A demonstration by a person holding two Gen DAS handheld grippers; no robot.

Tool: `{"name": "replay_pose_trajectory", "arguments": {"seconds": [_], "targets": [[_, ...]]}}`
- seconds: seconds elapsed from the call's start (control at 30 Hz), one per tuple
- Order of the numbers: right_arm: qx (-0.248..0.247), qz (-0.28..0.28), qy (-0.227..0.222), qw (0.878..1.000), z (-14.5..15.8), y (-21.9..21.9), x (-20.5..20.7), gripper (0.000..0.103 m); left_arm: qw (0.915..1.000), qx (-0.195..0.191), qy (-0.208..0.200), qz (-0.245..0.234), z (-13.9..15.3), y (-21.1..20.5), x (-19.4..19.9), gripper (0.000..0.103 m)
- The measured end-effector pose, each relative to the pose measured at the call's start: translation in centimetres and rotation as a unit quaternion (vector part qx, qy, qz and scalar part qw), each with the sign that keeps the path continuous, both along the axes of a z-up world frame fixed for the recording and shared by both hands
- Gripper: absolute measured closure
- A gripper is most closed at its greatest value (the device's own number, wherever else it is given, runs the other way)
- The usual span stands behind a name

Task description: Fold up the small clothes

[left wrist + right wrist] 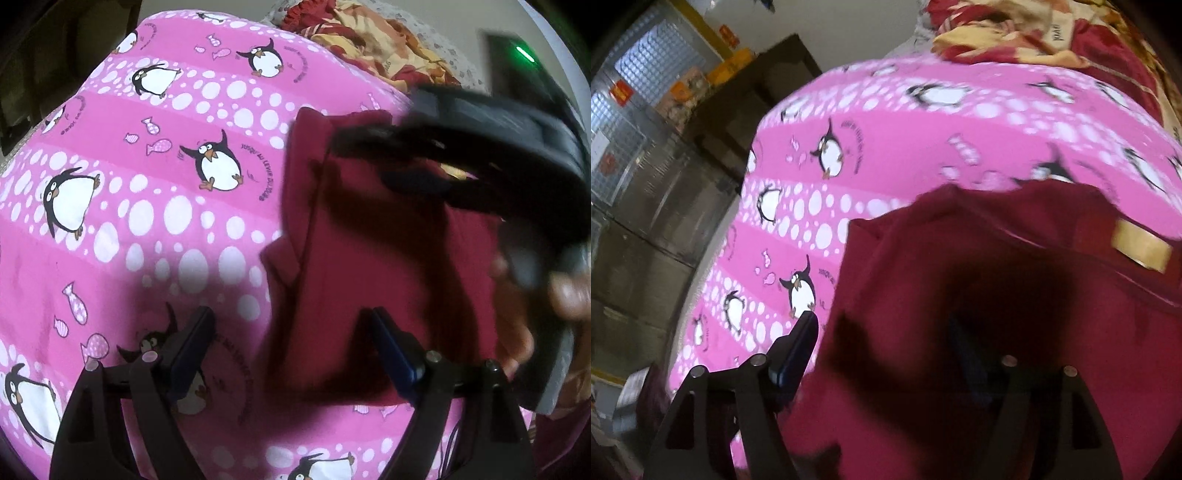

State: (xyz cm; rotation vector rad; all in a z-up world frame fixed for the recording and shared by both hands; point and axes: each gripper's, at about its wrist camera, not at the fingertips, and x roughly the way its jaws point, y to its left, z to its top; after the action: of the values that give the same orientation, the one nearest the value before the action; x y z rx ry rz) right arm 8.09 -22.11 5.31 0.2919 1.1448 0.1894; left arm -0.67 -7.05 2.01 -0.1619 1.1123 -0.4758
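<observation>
1. At 6 o'clock, left wrist view: left gripper (288, 332) jaws wide, holding nothing, above the maroon garment's (354, 258) edge.
2. Garment lies on the pink penguin-print sheet (147, 184).
3. At 2 o'clock: right gripper (388, 158), blurred, spread wide, empty.
4. At 12 o'clock, beyond: red-and-yellow blanket (369, 40).

The pink penguin bedsheet (110, 258) carries small curved print beside each bird — near the middle penguin (216, 162) the letters seem to run "AU LEVER DU JOUR", though blurred. The red and orange signs (620, 90) on the far wall are too small to read.
</observation>
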Motion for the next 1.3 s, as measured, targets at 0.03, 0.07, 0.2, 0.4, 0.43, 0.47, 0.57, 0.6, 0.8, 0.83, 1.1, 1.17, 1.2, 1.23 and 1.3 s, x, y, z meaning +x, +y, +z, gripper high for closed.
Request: {"name": "replay_pose_trajectory", "arguments": {"seconds": [0.03, 0.07, 0.2, 0.4, 0.43, 0.47, 0.57, 0.6, 0.8, 0.83, 1.1, 1.17, 1.2, 1.23, 1.3], "targets": [[-0.012, 0.003, 0.001, 1.000, -0.1, 0.5, 0.4, 0.020, 1.0000, -0.001, -0.002, -0.002, 0.0, 0.0, -0.1, 0.017], [-0.034, 0.006, 0.003, 0.999, -0.5, 1.5, 1.2, 0.015, 1.0000, -0.002, -0.002, -0.003, 0.0, 0.0, -0.1, 0.017], [-0.097, 0.013, 0.022, 0.995, -2.2, 3.3, 3.0, 0.007, 1.0000, -0.006, -0.004, -0.002, -0.2, 0.1, -0.2, 0.015], [-0.120, 0.018, -0.012, 0.992, -1.6, 2.3, 1.5, 0.046, 0.9999, 0.001, -0.012, 0.000, 0.0, -0.4, -0.1, 0.015], [-0.088, 0.011, -0.012, 0.996, -1.1, 1.0, 1.0, 0.060, 0.9999, -0.001, -0.012, 0.003, 0.0, -0.5, 0.2, 0.015], [-0.058, 0.003, -0.011, 0.998, -0.6, 0.0, 0.4, 0.071, 0.9999, -0.004, -0.011, 0.005, 0.0, -0.1, 0.4, 0.015], [0.038, -0.009, -0.021, 0.999, 0.9, -3.1, -1.5, 0.082, 0.9998, -0.011, -0.011, 0.015, 0.1, -0.6, 1.2, 0.015], [0.043, -0.010, -0.024, 0.999, 1.3, -3.6, -2.0, 0.082, 0.9998, -0.015, -0.007, 0.013, 0.2, -0.9, 1.4, 0.015], [0.072, -0.018, -0.030, 0.997, 2.3, -6.0, -3.8, 0.082, 0.9993, -0.019, 0.005, -0.031, 1.2, -3.2, 1.1, 0.074], [0.077, -0.020, -0.032, 0.996, 2.2, -6.3, -3.8, 0.082, 0.9992, -0.019, 0.000, -0.034, 1.6, -3.3, 0.8, 0.079], [0.103, -0.036, -0.045, 0.993, 3.6, -5.7, -3.5, 0.023, 0.9964, -0.031, -0.048, -0.062, 5.3, -4.4, -1.4, 0.086], [0.085, -0.030, -0.028, 0.996, 3.4, -4.8, -2.8, 0.021, 0.9955, -0.029, -0.057, -0.070, 5.8, -4.9, -1.9, 0.086], [0.081, -0.029, -0.020, 0.996, 3.1, -4.4, -2.4, 0.021, 0.9952, -0.027, -0.060, -0.072, 6.0, -5.2, -2.0, 0.086], [0.080, -0.029, -0.015, 0.996, 2.8, -4.1, -2.1, 0.021, 0.9950, -0.025, -0.062, -0.073, 6.1, -5.2, -2.5, 0.086], [0.072, -0.024, -0.010, 0.997, 2.1, -3.6, -1.6, 0.021, 0.9948, -0.024, -0.064, -0.076, 6.2, -5.3, -2.8, 0.086]]}}
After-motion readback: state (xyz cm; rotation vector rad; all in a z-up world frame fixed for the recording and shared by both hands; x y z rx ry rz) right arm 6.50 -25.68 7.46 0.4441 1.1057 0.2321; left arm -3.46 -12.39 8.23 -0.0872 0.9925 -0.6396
